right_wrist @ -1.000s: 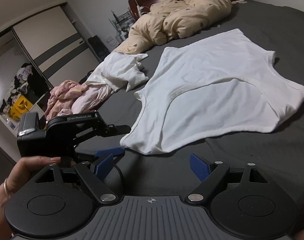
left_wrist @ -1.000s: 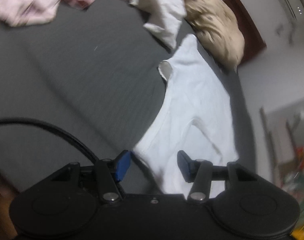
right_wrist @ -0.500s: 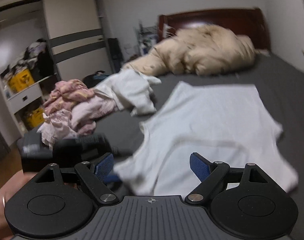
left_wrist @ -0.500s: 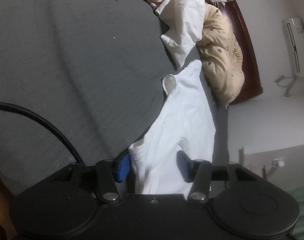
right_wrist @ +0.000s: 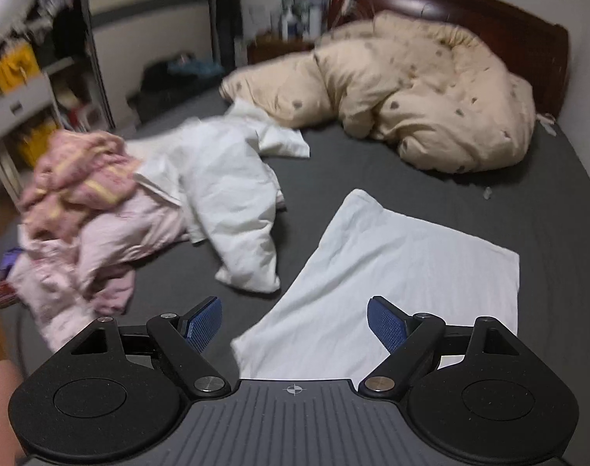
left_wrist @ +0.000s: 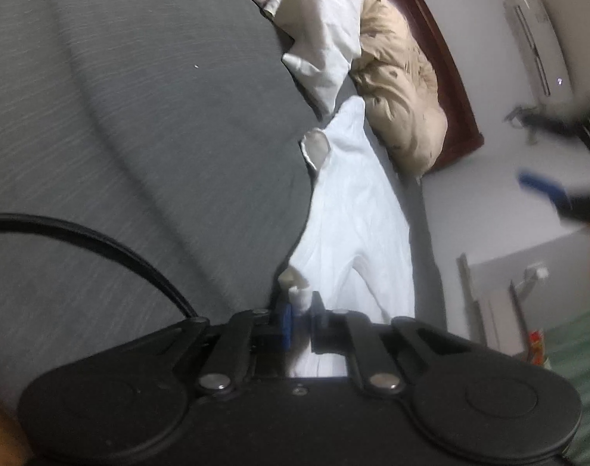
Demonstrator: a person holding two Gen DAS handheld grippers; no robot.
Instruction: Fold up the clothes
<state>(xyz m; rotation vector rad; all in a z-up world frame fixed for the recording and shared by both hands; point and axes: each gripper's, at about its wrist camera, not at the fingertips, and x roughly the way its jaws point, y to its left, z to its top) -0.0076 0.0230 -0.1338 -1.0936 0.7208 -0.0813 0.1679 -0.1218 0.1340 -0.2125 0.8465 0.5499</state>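
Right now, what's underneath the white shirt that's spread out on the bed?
The white shirt lies on the dark grey bed sheet, which shows all around it. Whatever sits directly beneath the fabric is covered. The left gripper pinches one corner.

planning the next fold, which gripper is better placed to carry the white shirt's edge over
Left. The left gripper is already shut on a corner of the white cotton shirt; the right gripper hangs open above the shirt, gripping nothing.
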